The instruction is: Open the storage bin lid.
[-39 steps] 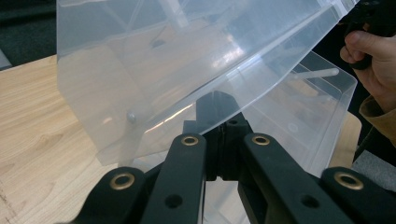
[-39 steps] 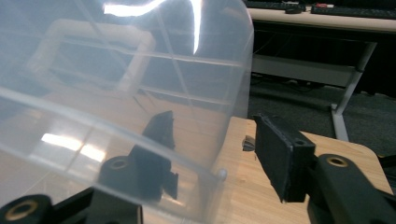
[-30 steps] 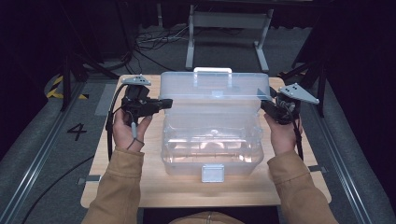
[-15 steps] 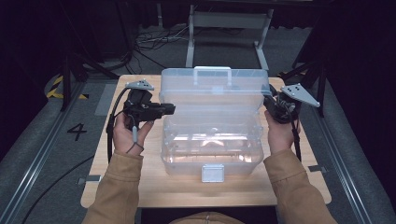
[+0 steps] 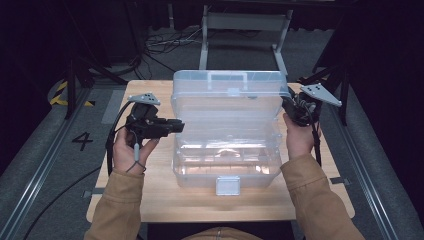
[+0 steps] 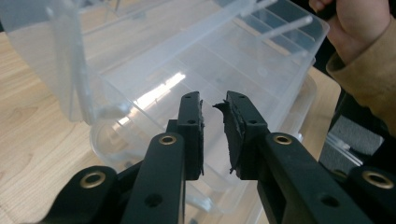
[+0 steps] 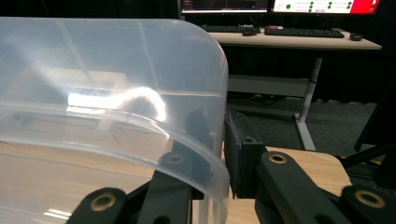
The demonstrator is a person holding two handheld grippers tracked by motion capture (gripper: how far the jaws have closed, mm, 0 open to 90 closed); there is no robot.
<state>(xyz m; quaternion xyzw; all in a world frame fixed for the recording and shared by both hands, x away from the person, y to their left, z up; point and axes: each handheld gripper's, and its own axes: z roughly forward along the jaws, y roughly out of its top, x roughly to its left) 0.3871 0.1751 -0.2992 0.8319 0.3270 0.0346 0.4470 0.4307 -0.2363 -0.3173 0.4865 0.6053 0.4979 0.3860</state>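
Note:
A clear plastic toolbox stands mid-table with its lid raised partway; inside are shallow divided trays. My left gripper points at the box's left side, just below the lid's edge. Its jaws have just been opening and stand a little apart with nothing between them. My right gripper is at the lid's right end. Its jaws have just been closing, and the lid's curved wall runs between them, pinched.
The box has a white front latch and a handle on top of the lid. The wooden table has bare strips left, right and in front of the box. Dark floor, cables and a desk frame lie beyond.
The left gripper's jaws have parted and sit closer to the box's left wall. The lid has tipped slightly further up, with the right gripper still at its right end.

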